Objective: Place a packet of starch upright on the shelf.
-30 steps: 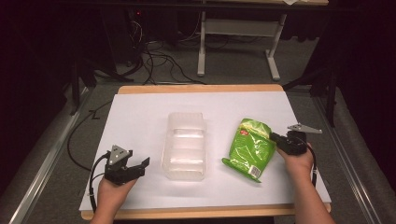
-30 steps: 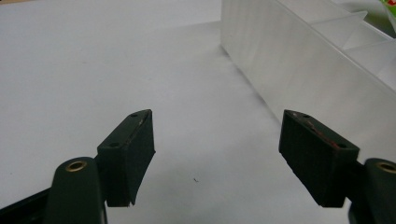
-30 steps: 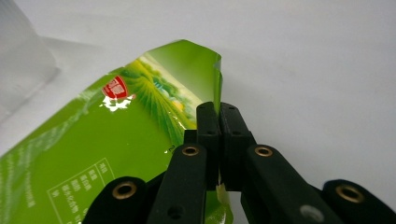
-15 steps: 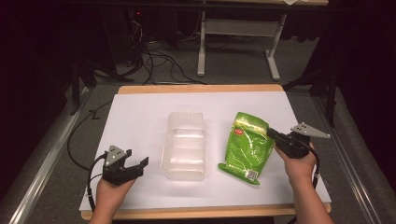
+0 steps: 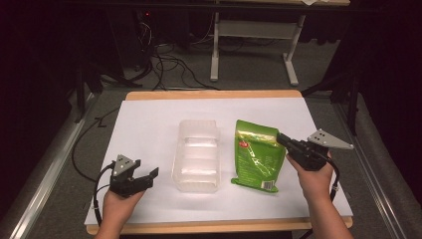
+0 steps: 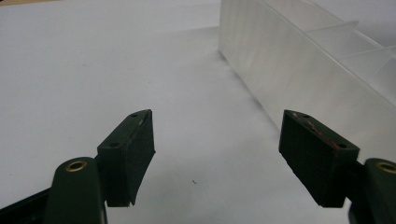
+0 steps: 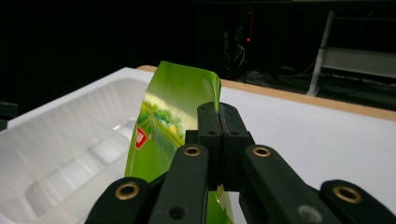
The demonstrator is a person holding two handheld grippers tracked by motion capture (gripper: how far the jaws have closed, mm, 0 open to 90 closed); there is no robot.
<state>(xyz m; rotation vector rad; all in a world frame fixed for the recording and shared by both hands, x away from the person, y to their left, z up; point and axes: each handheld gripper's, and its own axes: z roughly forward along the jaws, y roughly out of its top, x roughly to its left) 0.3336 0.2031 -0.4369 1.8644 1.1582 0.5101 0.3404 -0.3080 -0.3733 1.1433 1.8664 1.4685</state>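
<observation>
The right gripper [image 5: 279,138] has its fingers clamped on the right edge of the green snack pouch [image 5: 255,155], near the pouch's top. In the high view the pouch sits at about 3 o'clock from the clear plastic tray [image 5: 196,155], just beside it, over the white tabletop [image 5: 149,124]; whether its bottom edge touches the surface cannot be told there. The right gripper view shows what the high view cannot: the two fingers pressed tightly together on the pouch's thin edge, the pouch [image 7: 168,126] standing upright with the tray [image 7: 60,154] at its 9 o'clock. The left gripper [image 5: 149,175] rests at the tray's 8 o'clock. The left gripper view shows its fingers [image 6: 133,149] wide apart, nothing between them, the tray's wall [image 6: 299,70] at 1 o'clock.
</observation>
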